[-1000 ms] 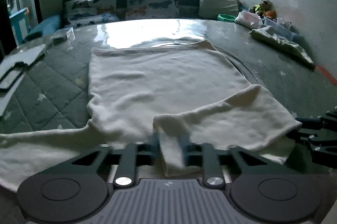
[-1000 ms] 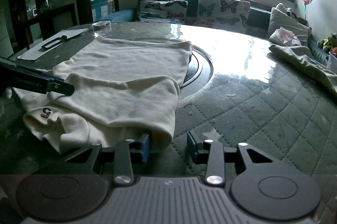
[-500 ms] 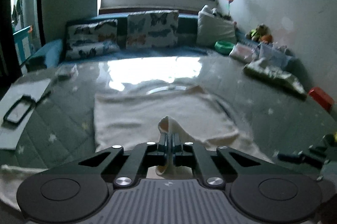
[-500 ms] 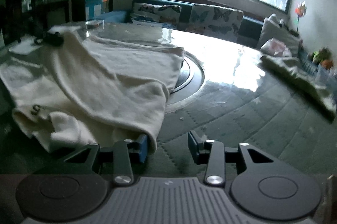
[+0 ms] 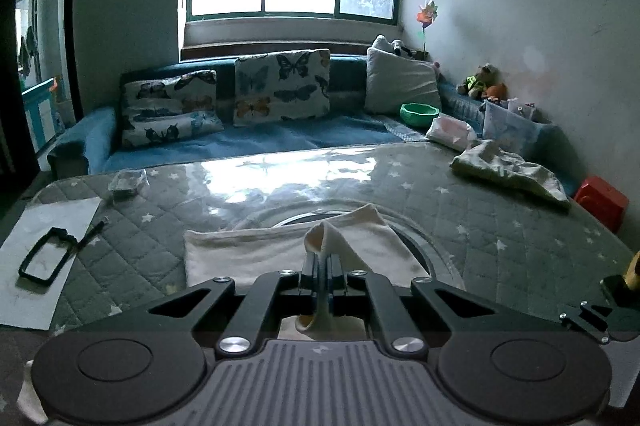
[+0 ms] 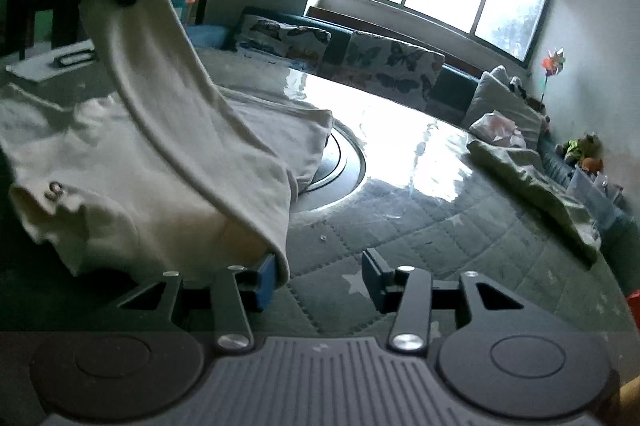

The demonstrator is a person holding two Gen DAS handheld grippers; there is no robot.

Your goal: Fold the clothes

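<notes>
The left gripper (image 5: 321, 280) had risen higher above the quilted table (image 5: 500, 226) than a second earlier, jaws clamped on a fold of the cream garment (image 5: 248, 250), which trailed up from the tabletop ahead. The right gripper (image 6: 319, 276) sat low with jaws spread wide, the cloth's edge draped over its left fingertip (image 6: 266, 276).

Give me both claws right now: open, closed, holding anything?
Left claw: closed, pinching a fold of the cream garment.
Right claw: open, gripping nothing; the garment's edge drapes over one finger.
</notes>
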